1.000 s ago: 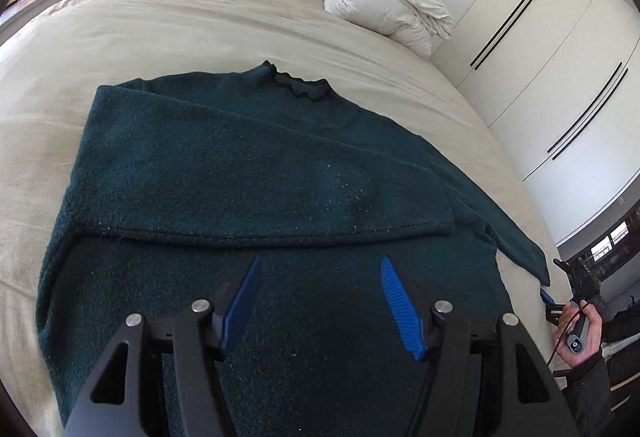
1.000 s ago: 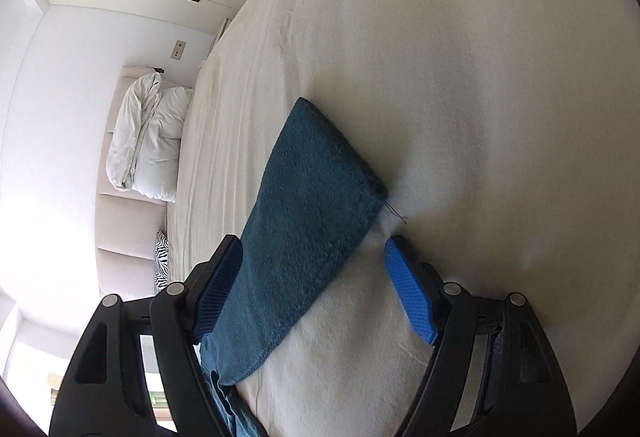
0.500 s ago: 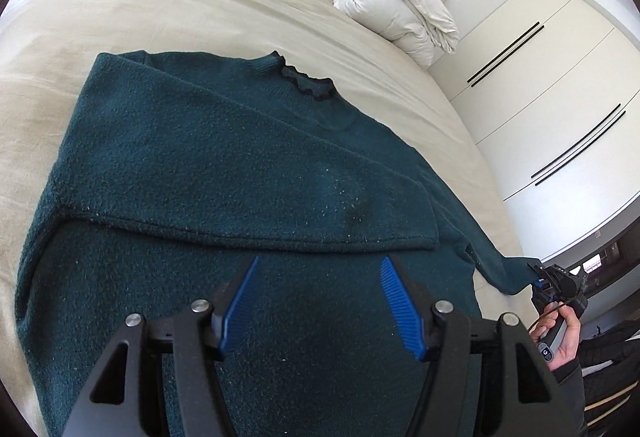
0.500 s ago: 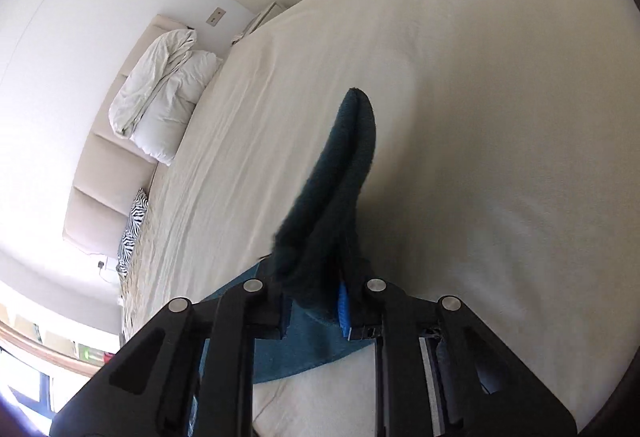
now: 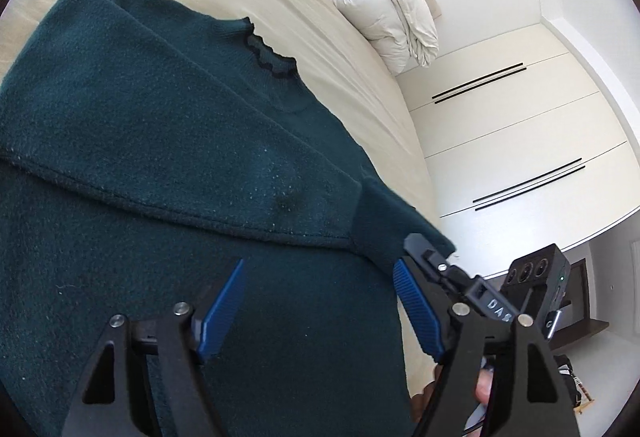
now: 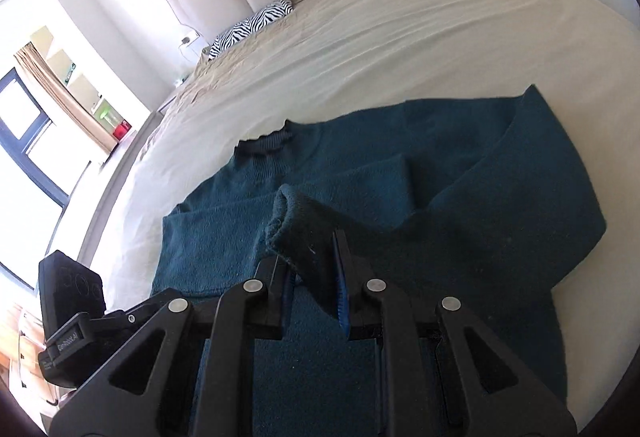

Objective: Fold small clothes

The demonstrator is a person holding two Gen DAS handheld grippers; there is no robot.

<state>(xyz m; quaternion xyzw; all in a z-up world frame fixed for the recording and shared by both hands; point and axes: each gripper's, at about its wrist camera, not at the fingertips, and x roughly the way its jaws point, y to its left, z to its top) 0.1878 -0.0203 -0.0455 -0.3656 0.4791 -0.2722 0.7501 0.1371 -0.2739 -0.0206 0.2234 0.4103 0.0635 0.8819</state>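
Note:
A dark teal sweater [image 5: 168, 141] lies flat on the bed, collar [image 5: 270, 55] toward the headboard, with one sleeve folded across its chest. My left gripper [image 5: 320, 301] is open and empty, hovering over the sweater's lower body. My right gripper [image 6: 314, 289] is shut on the cuff of the other sleeve [image 6: 298, 225] and holds it lifted above the sweater's body [image 6: 460, 197]. The right gripper also shows in the left wrist view [image 5: 432, 261] with the sleeve end in it.
The beige bed sheet [image 6: 380, 49] surrounds the sweater. A rolled white duvet [image 5: 384, 13] and a zebra pillow [image 6: 252, 25] lie by the headboard. White wardrobe doors [image 5: 512, 141] stand beyond the bed's far side. The left gripper shows in the right wrist view [image 6: 76, 321].
My right gripper closed on the sleeve cuff, lifted it off the sheet and swung it inward over the sweater's body. My left gripper stayed open and shifted a little over the sweater.

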